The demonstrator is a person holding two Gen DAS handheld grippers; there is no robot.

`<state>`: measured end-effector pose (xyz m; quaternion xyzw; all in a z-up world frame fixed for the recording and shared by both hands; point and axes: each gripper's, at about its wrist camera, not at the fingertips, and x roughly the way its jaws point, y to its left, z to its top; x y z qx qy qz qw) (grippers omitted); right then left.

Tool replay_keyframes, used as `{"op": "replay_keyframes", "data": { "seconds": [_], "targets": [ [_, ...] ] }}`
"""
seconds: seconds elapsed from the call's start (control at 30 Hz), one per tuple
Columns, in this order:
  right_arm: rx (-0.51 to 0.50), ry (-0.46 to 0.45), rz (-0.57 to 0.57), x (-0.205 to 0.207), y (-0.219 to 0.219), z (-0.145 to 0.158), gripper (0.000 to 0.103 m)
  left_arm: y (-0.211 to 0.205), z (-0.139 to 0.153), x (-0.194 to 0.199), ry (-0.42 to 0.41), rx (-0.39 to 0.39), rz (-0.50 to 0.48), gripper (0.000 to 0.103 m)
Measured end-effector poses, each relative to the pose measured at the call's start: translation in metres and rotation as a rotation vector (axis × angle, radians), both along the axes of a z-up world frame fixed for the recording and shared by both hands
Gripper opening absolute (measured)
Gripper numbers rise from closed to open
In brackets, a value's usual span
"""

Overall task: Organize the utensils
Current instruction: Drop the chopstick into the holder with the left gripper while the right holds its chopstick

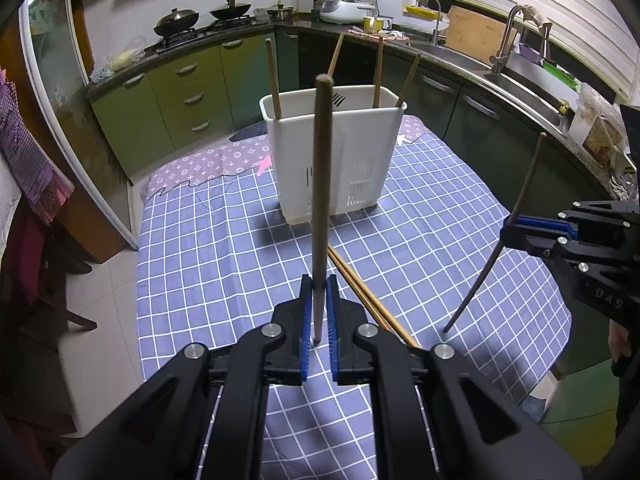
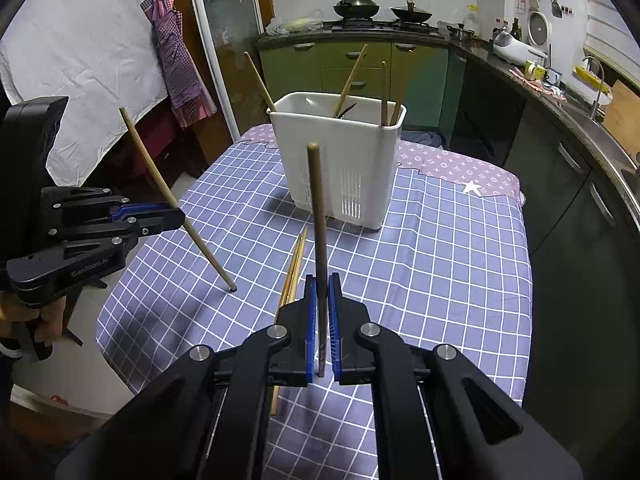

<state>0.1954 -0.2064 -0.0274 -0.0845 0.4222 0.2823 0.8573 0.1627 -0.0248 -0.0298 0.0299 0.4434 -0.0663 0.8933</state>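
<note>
Your left gripper (image 1: 318, 308) sits at the bottom centre of the left wrist view, its blue pads pinching a brown chopstick (image 1: 322, 200) that stands nearly upright, tip touching the cloth. In the right wrist view the same gripper (image 2: 176, 216) enters from the left edge, level, with that chopstick (image 2: 176, 200) tilted across it.

Your right gripper (image 2: 321, 312) sits at the bottom centre of its own view, pads pressed onto a darker chopstick (image 2: 318, 248) held upright. In the left wrist view it (image 1: 510, 232) enters from the right edge with its chopstick (image 1: 504, 240) leaning.

The surface is a table under a blue checked cloth (image 1: 208, 248), with a purple patterned cloth (image 1: 216, 162) at the far end. Green kitchen cabinets (image 1: 180, 92), a stove with two woks (image 1: 176, 20) and a sink (image 1: 472, 60) ring the room.

Count: one white slotted utensil holder (image 1: 332, 152) standing upper centre on the cloth, four chopsticks (image 1: 273, 80) upright inside it; two loose chopsticks (image 2: 294, 268) lying together on the cloth between the holder and the grippers; two chopsticks in the grippers.
</note>
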Motion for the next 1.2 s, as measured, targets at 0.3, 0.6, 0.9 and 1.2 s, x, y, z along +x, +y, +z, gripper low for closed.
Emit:
{"op": "replay_keyframes", "data": {
  "seconds": [0.3, 0.6, 0.9, 1.2],
  "targets": [
    [0.003, 0.005, 0.003, 0.001, -0.001, 0.0, 0.007, -0.002, 0.008, -0.001, -0.012, 0.002, -0.009, 0.007],
    [0.006, 0.004, 0.006, 0.002, -0.005, 0.0, 0.007, -0.008, 0.047, 0.006, -0.061, -0.006, -0.024, 0.007],
    [0.017, 0.007, 0.009, 0.002, -0.011, -0.001, 0.007, -0.017, 0.127, 0.037, -0.216, 0.003, -0.012, 0.007],
    [0.023, 0.018, 0.017, 0.001, -0.014, -0.003, 0.007, -0.025, 0.169, 0.089, -0.347, 0.038, 0.029, 0.007]
  ]
}}
